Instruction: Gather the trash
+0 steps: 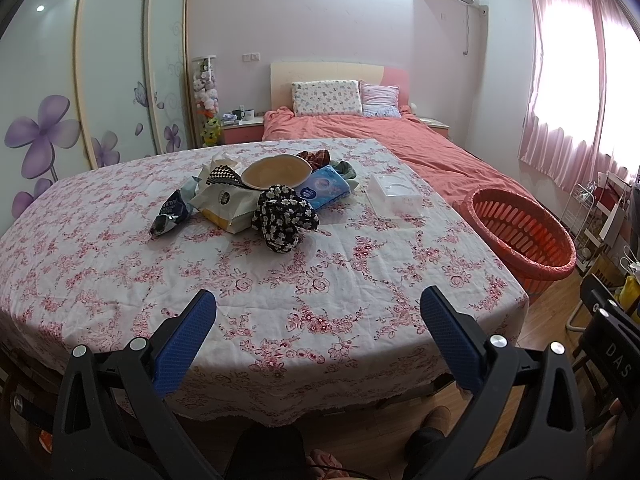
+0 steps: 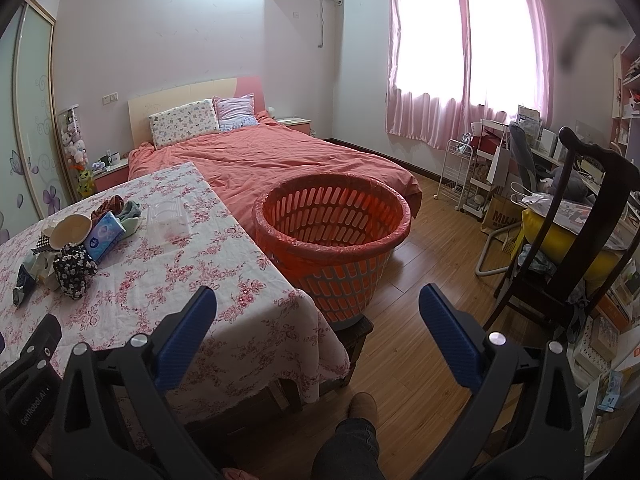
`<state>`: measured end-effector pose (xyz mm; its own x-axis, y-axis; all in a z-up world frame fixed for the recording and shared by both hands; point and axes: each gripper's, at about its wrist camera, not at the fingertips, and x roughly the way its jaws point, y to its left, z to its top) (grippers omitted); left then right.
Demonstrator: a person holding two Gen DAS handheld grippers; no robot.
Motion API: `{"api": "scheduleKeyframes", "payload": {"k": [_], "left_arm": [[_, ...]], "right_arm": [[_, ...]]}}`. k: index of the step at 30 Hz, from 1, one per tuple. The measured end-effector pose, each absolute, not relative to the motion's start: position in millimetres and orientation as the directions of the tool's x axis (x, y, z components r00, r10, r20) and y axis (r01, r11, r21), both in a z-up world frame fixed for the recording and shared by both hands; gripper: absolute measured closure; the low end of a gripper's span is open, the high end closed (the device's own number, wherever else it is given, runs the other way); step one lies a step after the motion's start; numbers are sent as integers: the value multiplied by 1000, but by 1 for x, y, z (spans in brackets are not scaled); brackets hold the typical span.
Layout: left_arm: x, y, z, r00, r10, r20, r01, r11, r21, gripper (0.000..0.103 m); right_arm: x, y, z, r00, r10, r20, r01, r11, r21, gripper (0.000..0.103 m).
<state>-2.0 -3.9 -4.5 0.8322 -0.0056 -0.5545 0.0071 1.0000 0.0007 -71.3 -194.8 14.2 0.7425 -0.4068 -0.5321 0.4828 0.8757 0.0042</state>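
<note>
Open cloth up front, clutter farther back

The near half of the table (image 1: 248, 280) lies bare; beyond it a heap of wrappers, bowl (image 1: 276, 172) and tissue pack (image 1: 326, 188) blocks the middle, a clear box (image 1: 394, 194) beside it. The orange basket (image 2: 332, 216) stands open-topped at the table's right edge.

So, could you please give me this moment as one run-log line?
phase: start | left gripper: open, empty | right gripper: open, empty | trash pile: on table, untouched | orange basket: beside table, nothing visible inside

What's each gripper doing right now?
Left gripper: open, holding nothing, above the table.
Right gripper: open, holding nothing, near the basket.
</note>
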Motion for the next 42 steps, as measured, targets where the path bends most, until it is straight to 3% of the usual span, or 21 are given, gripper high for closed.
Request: {"api": "scheduleKeyframes", "payload": {"k": [23,30,38,42], "left_arm": [[4,2,-11,823,-2,-568,-6,1000,-12,2],[25,39,-19,799,2,-602,-43,998,-53,2],[54,105,-25,757,151,-636,-208,978,-16,2],[70,133,-26,734,167,-658,-252,967,-36,2]], "right_arm": [[-65,-193,12,752,-377,-541,457,889,14,4],[-31,-165,4,779,-273,-565,338,941,13,4],[29,-136,-3,786,-141,-602,219,974,58,4],[77,-124,-5,782,-90,-617,173,982,76,4]]}}
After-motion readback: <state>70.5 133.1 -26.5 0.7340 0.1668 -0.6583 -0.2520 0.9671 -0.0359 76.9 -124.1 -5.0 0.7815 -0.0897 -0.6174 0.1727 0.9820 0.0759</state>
